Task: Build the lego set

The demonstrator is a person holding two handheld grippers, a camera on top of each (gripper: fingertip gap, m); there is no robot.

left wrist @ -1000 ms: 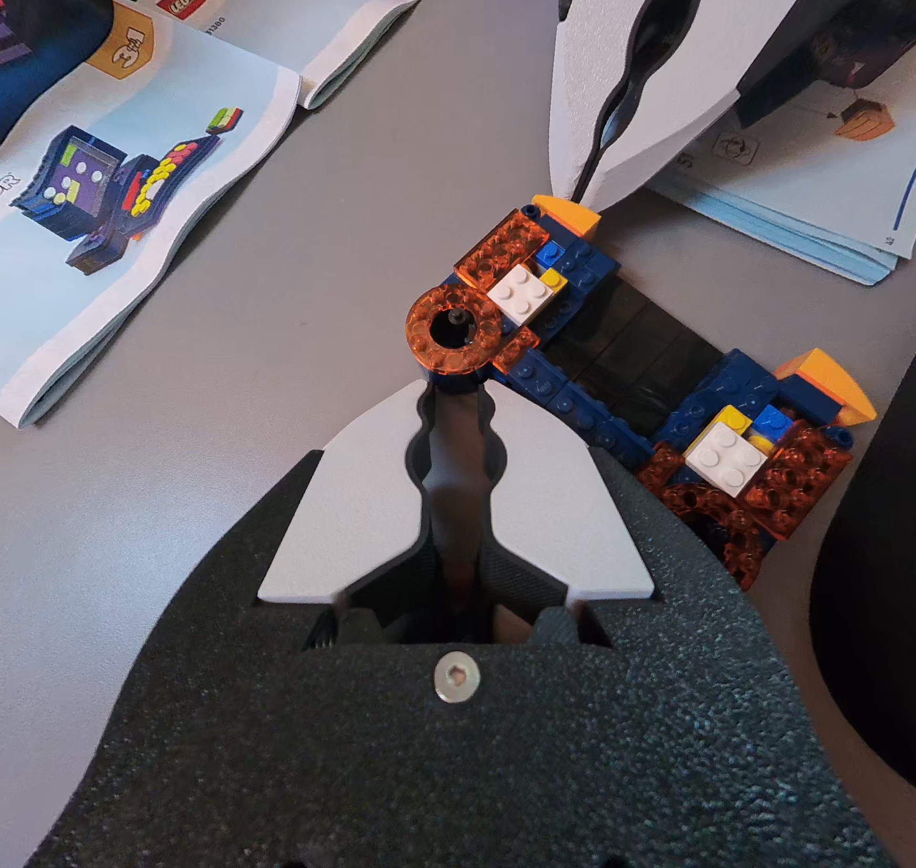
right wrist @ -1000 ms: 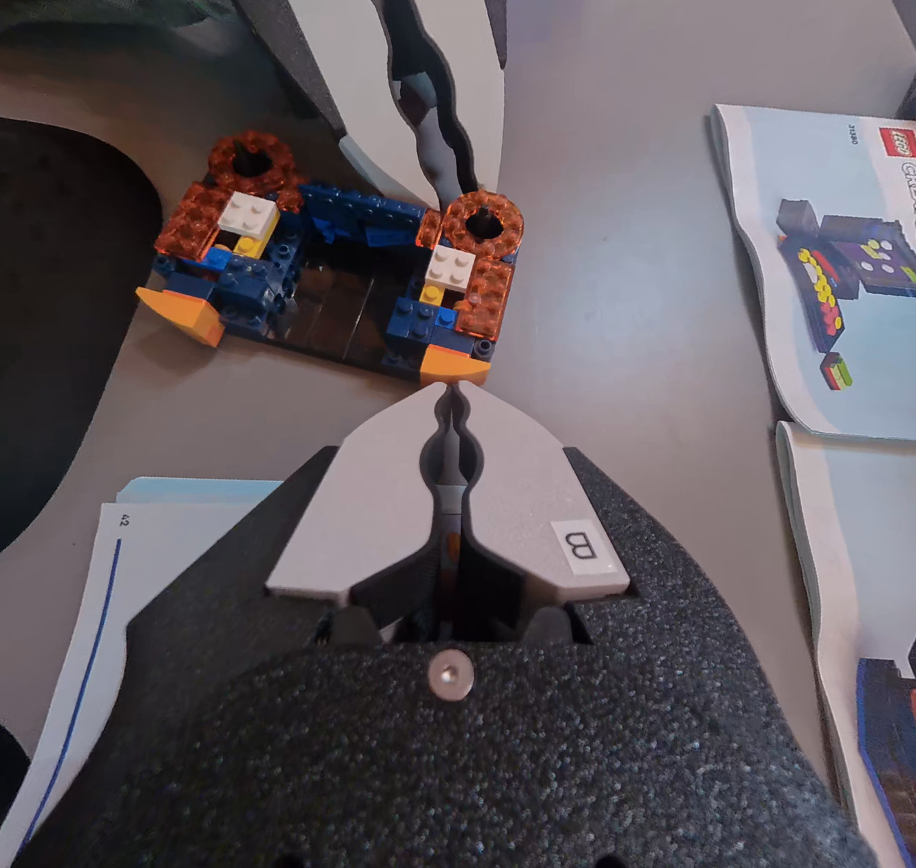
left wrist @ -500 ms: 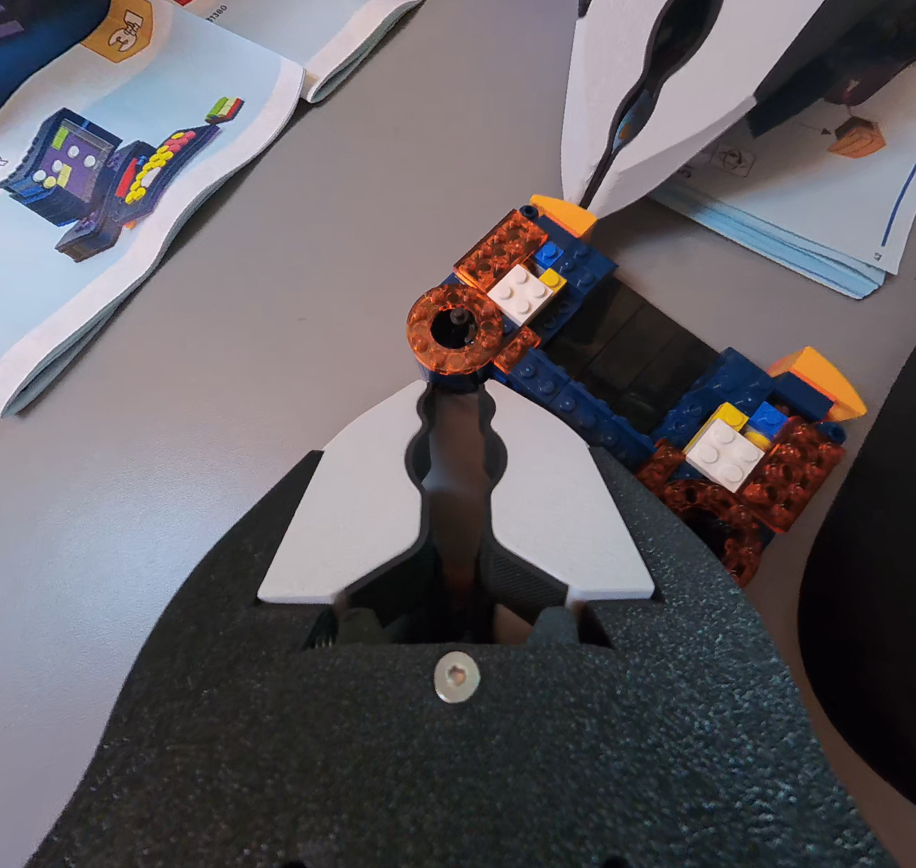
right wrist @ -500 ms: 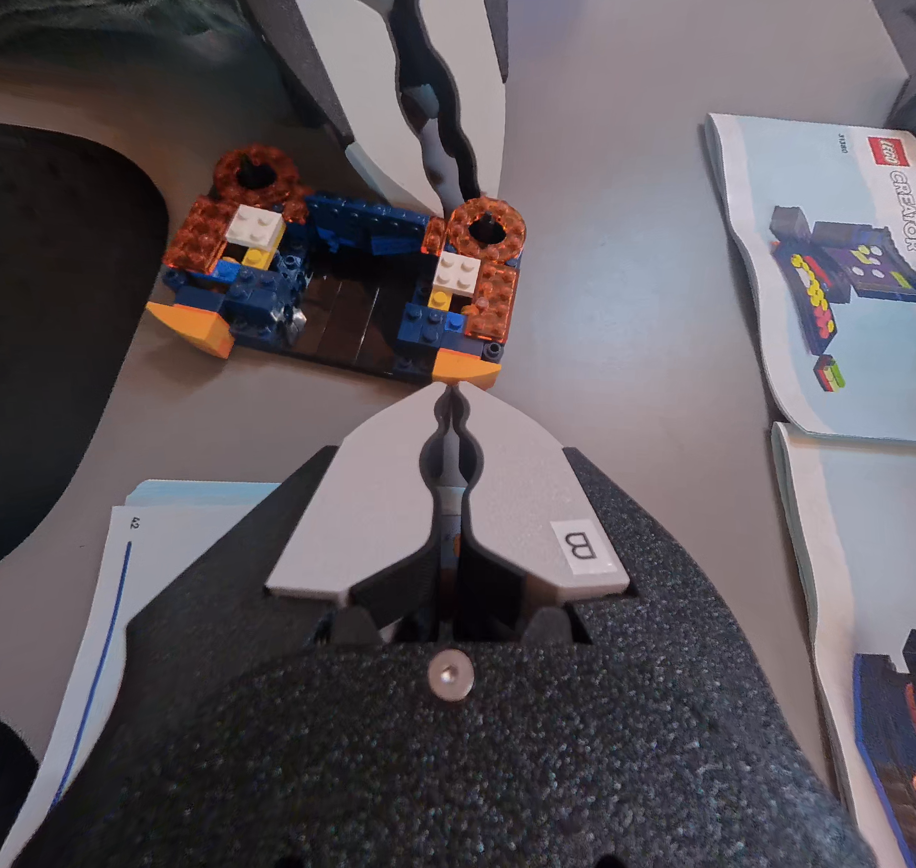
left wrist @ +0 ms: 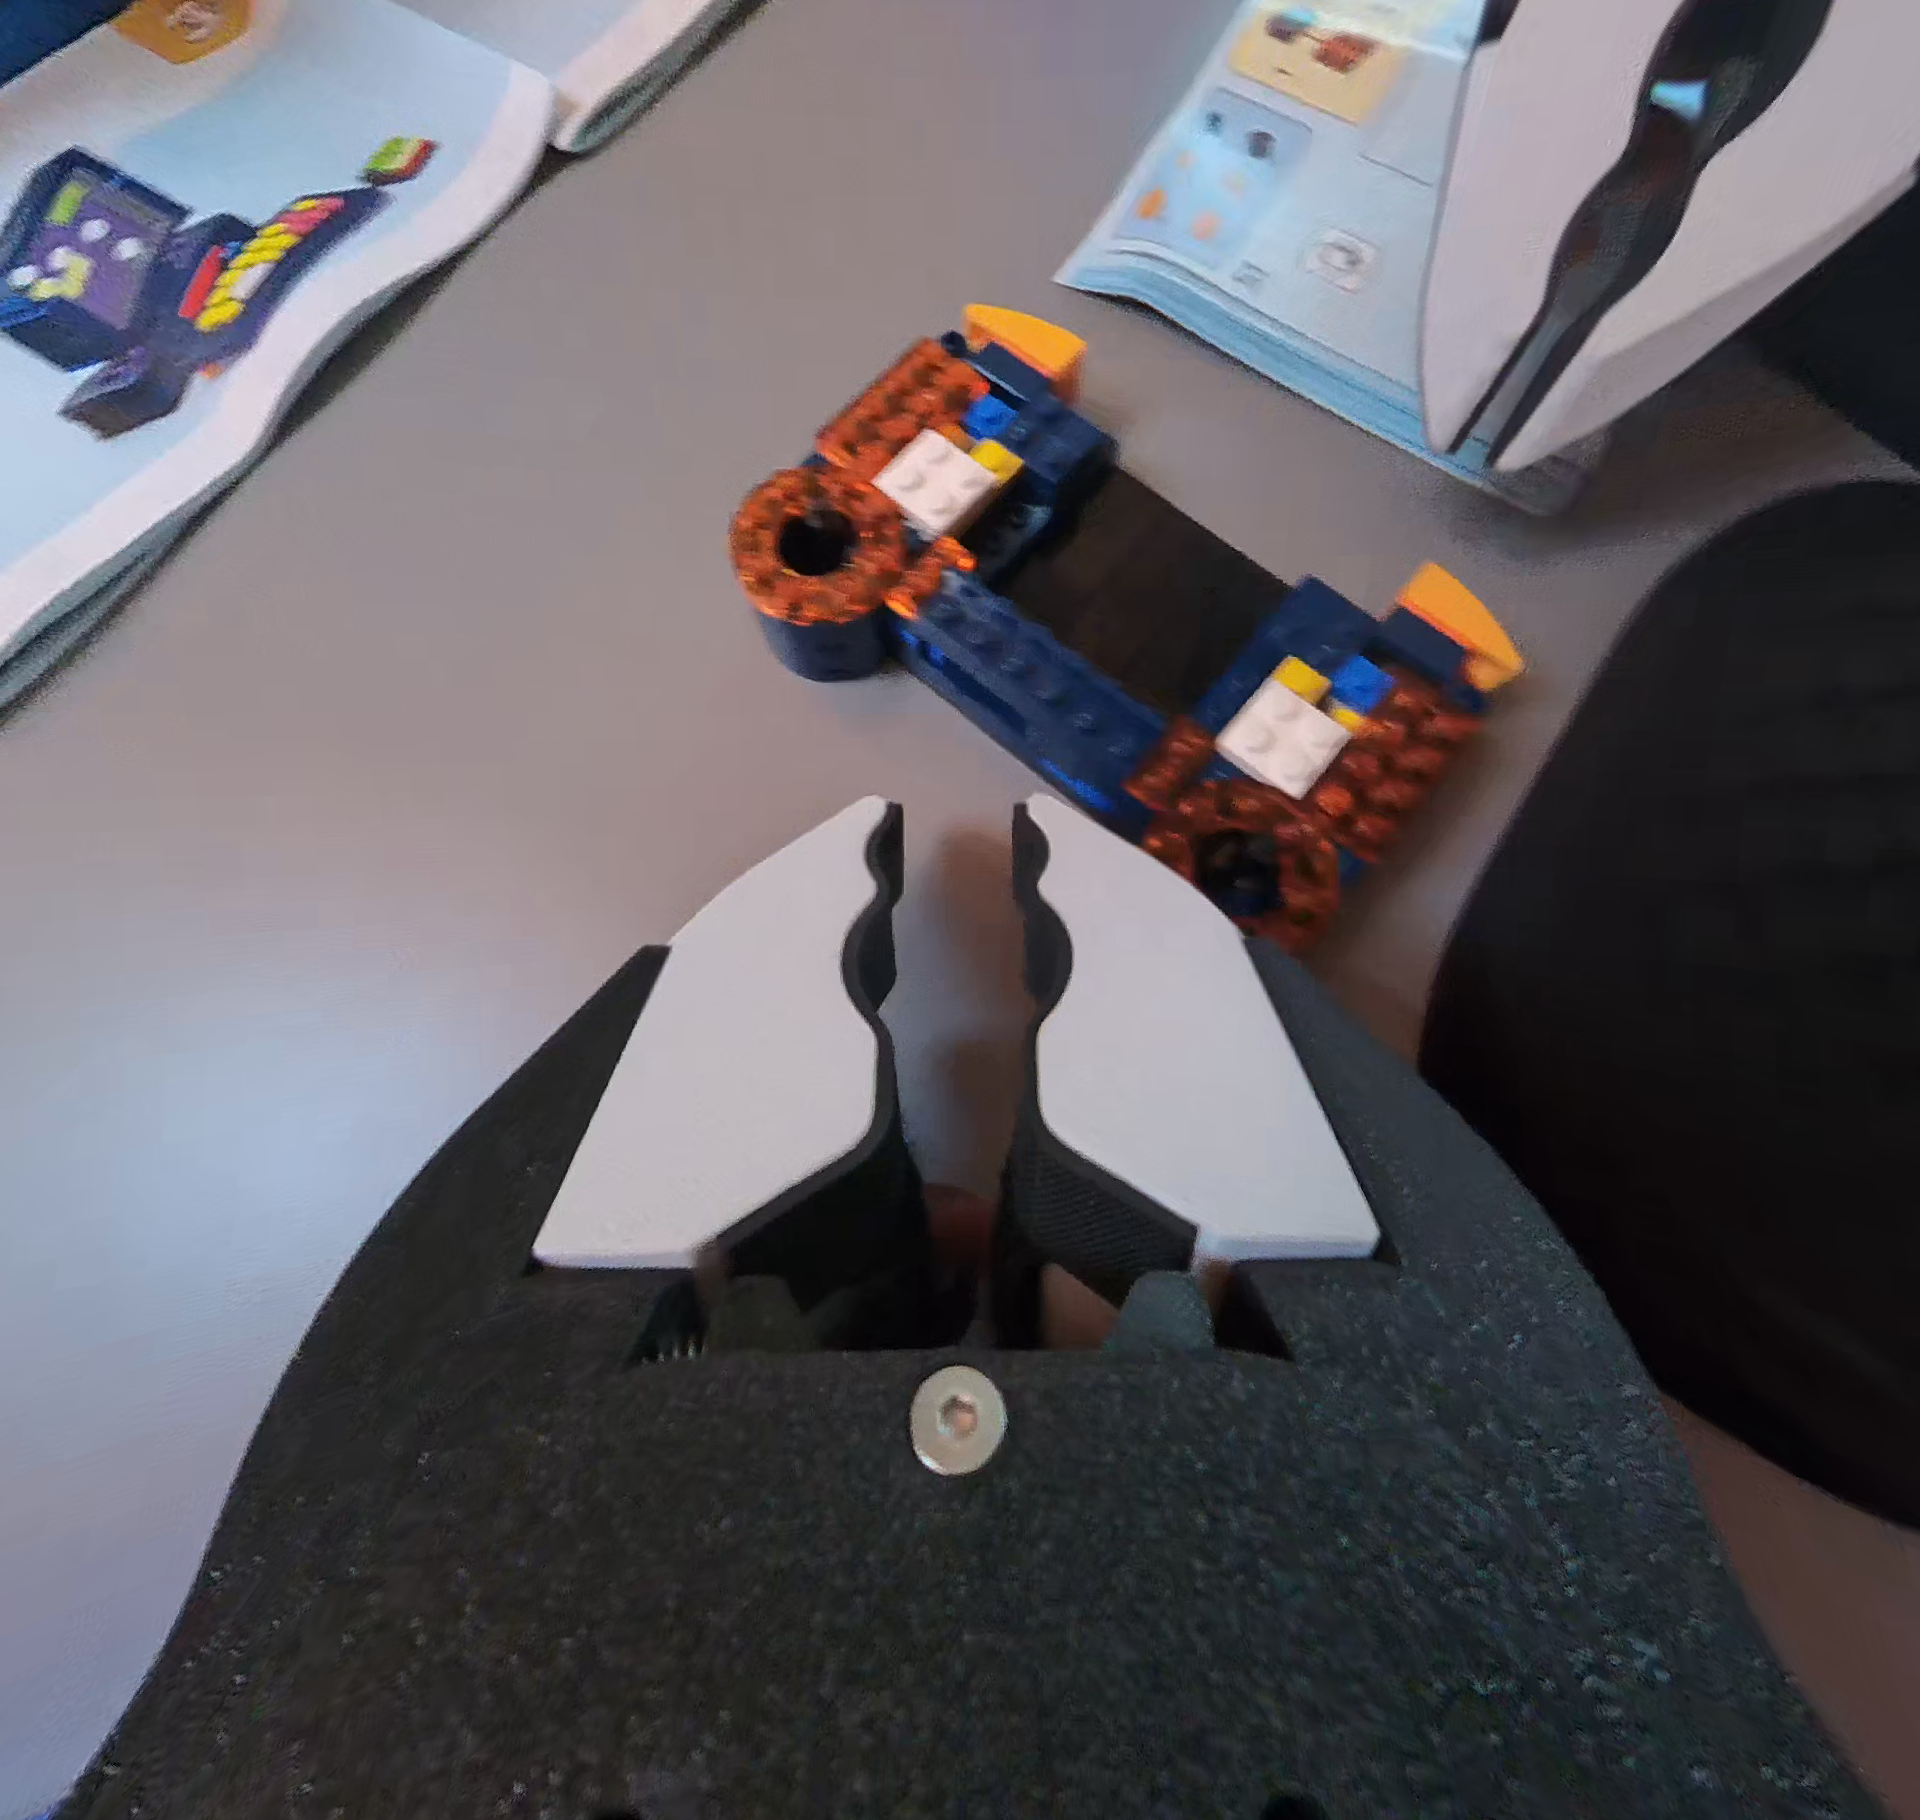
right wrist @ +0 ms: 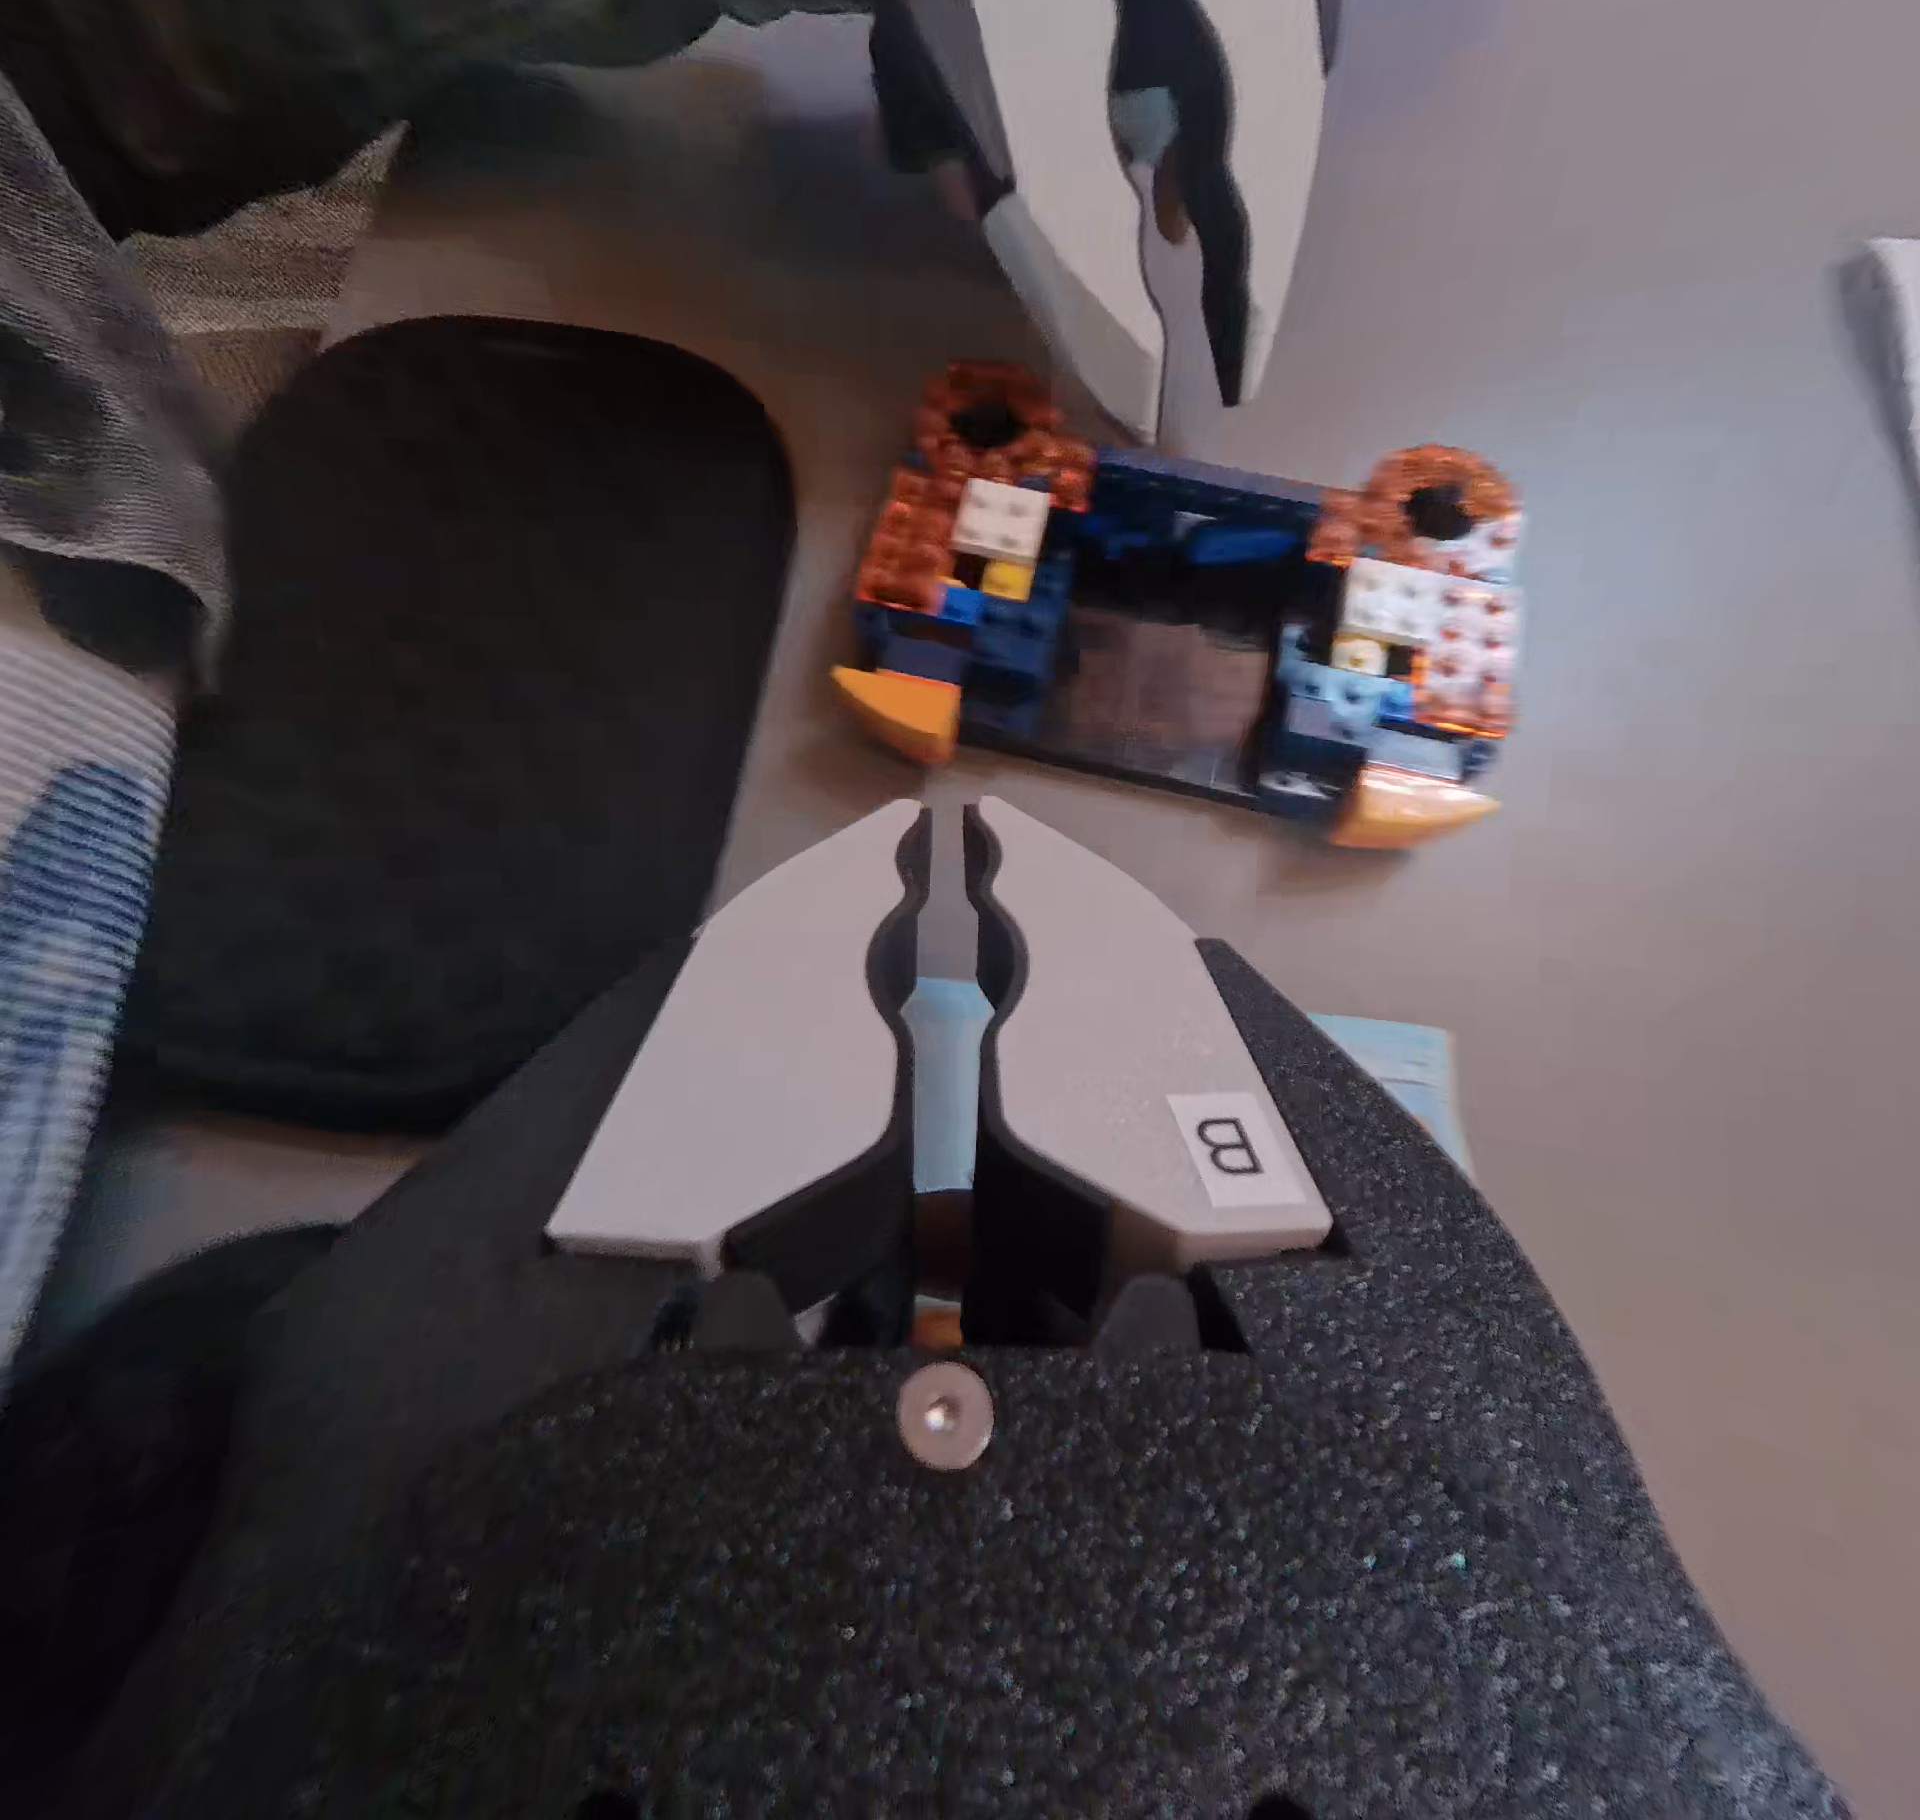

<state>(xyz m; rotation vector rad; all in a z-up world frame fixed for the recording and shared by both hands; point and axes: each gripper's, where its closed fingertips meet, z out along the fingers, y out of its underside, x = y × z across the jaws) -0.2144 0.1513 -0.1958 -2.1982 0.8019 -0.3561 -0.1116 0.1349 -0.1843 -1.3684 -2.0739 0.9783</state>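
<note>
- The left claw (left wrist: 954, 814) hangs released above the grey bench (left wrist: 416, 731), nothing between its fingers, just short of the toy-brick model (left wrist: 1122, 586).
- The right claw (right wrist: 945, 809) is parted by a narrow slit, gripping nothing, close to the model's orange corner wedge (right wrist: 904, 716).
- The model, a shallow blue-walled tray with a bare black floor (right wrist: 1153, 690), rests flat on the bench.
- Instruction booklets (left wrist: 260, 212) lie to the far left; another booklet (left wrist: 1278, 160) lies to the far right.
</note>
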